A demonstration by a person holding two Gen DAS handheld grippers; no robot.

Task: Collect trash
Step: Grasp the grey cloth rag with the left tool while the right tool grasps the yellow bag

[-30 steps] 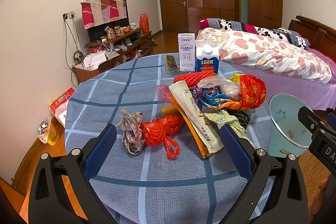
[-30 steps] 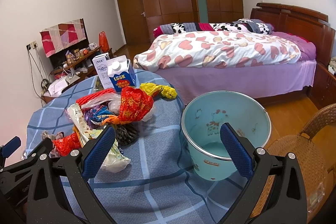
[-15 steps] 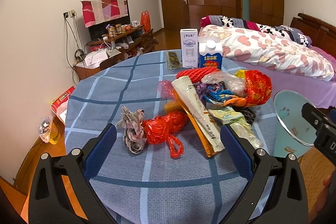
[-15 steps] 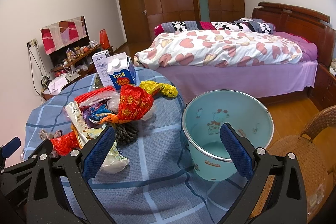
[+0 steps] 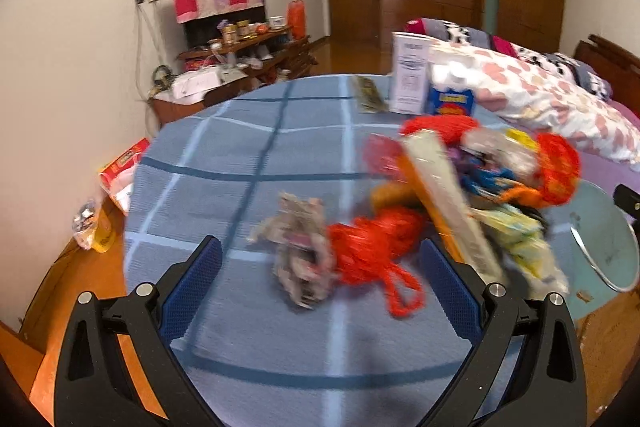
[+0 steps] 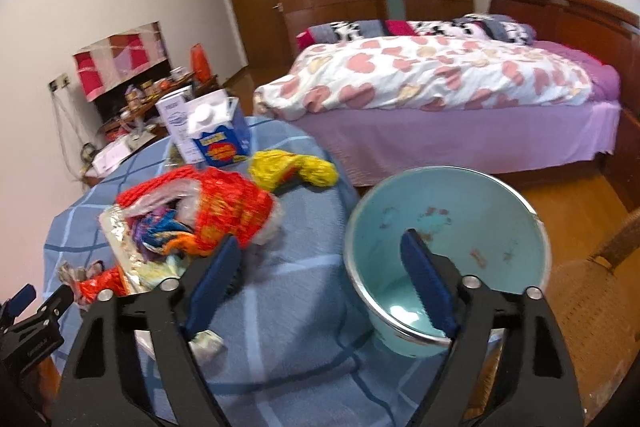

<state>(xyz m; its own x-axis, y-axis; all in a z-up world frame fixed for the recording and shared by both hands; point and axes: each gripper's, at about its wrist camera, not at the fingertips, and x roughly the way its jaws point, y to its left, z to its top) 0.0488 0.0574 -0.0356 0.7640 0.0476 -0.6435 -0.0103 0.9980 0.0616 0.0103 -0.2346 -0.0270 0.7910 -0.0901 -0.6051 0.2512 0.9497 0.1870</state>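
**Trash heaped on the bench, bucket waiting at its edge**

The left tongs (image 5: 320,275) stand spread wide above the blue checked bench (image 5: 240,155), nothing pressed between the pads; a crumpled grey paper wad (image 5: 300,255) and a knotted red plastic bag (image 5: 376,247) lie on the cloth in the gap between them, side by side and touching. Beyond these sits the main trash heap (image 5: 480,179): a long pale wrapper, bright foil packets and a red-and-gold bag piled together. Two cartons stand upright at the far side, a white milk carton (image 6: 176,123) and a blue carton (image 6: 220,139) just beside it. A yellow bag (image 6: 292,167) lies near them.

The right tongs (image 6: 320,279) are closing with nothing between the pads; one pad hangs over the bench, the other over the bucket. The light blue bucket (image 6: 448,183) sits beside the bench edge, tilted toward the camera. Its inside shows only a few small brownish specks; no wrappers are in it.
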